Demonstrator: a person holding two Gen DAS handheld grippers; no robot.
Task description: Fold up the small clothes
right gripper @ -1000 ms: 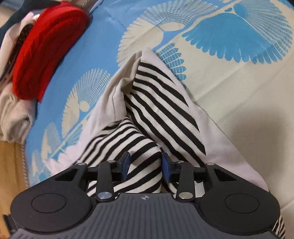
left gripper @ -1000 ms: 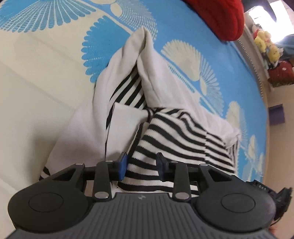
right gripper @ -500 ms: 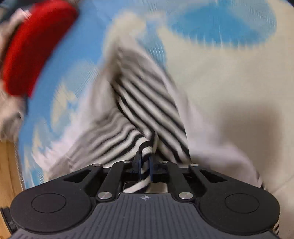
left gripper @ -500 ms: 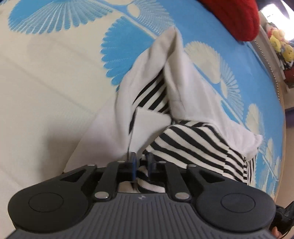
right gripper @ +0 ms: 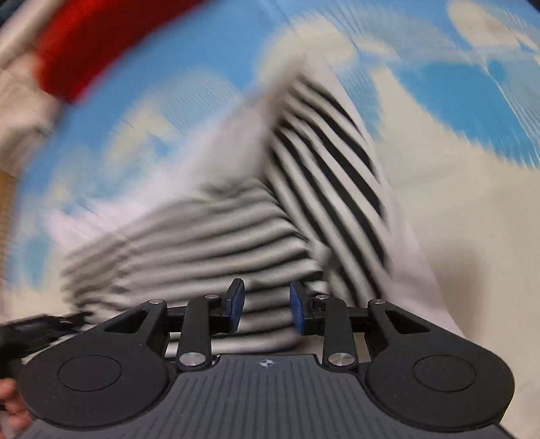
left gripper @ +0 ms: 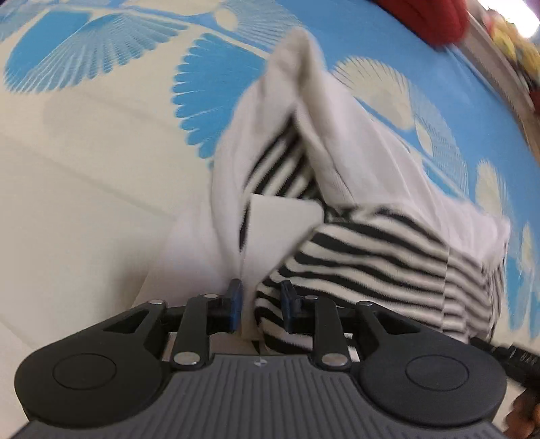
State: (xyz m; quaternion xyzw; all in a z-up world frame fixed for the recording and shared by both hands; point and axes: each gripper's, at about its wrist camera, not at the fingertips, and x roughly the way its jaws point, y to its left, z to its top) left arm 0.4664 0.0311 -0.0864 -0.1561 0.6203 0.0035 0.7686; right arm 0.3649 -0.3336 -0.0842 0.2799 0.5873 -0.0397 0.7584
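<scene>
Cream bedcover (left gripper: 84, 209) lies bare on your left, open room up to the garment's white edge. Your left tool (left gripper: 260, 305) has just been opening; its narrow jaws straddle the striped garment (left gripper: 371, 256) hem, pads not clearly pressing. Your right tool (right gripper: 265, 305) has also just been opening, narrow, with striped cloth between its jaws. A red garment (left gripper: 428, 17) sits at the far right edge.

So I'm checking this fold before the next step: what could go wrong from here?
Both claws have just been opening, with the striped garment between the pads. The left claw straddles a bunched edge, which may spring back and undo the fold. The right claw view is blurred, so it could drag the cloth askew. The white lining sits unevenly.
</scene>
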